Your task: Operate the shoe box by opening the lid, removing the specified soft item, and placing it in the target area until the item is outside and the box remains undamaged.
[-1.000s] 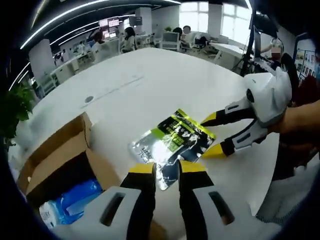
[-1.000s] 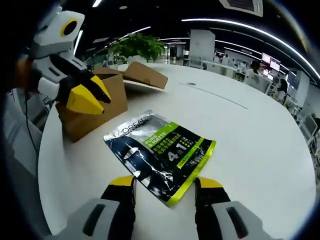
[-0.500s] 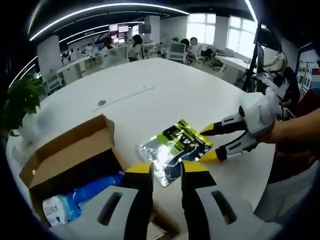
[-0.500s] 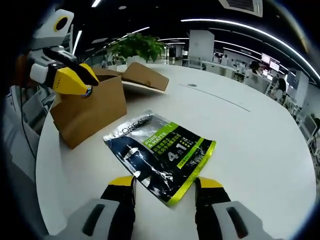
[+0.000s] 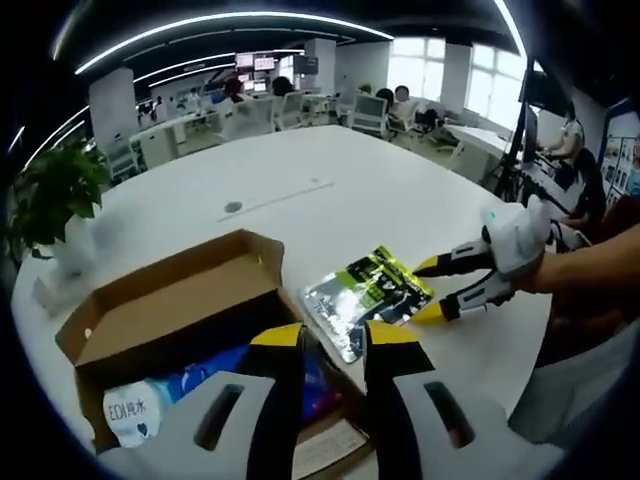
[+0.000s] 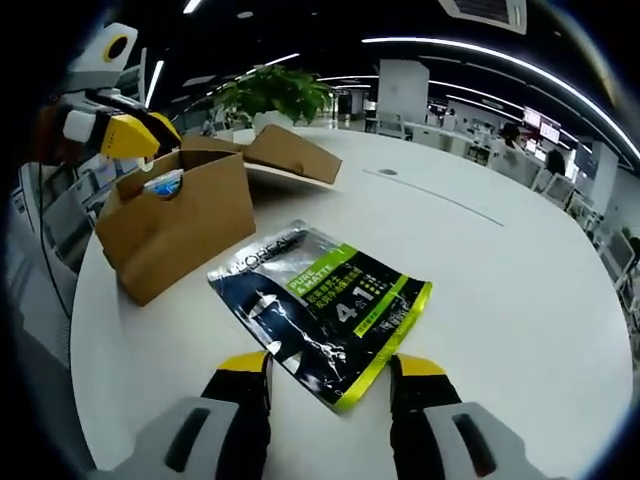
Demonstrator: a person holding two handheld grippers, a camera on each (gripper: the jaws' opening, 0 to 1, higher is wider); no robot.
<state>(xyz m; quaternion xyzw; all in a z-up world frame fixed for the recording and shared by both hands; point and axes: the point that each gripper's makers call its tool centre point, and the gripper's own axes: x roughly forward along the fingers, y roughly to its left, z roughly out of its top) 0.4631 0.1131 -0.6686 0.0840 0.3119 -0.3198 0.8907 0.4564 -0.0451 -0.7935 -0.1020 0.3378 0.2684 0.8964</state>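
I see the open shoe box [image 5: 170,320] at 10 o'clock from my left gripper [image 5: 333,340], jaws parted, empty. The pouch [image 6: 320,305] lies flat on the table [image 6: 480,270], outside the box, long axis 10-to-4, at 12 o'clock from my right gripper [image 6: 330,375], nearer, open, straddling its edge.

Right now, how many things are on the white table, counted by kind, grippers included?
Cardboard box: 1
Blue-and-white pack inside the box: 1
Black-and-green pouch: 1
Potted plant: 1
Grippers: 2, left gripper and right gripper
Total: 6
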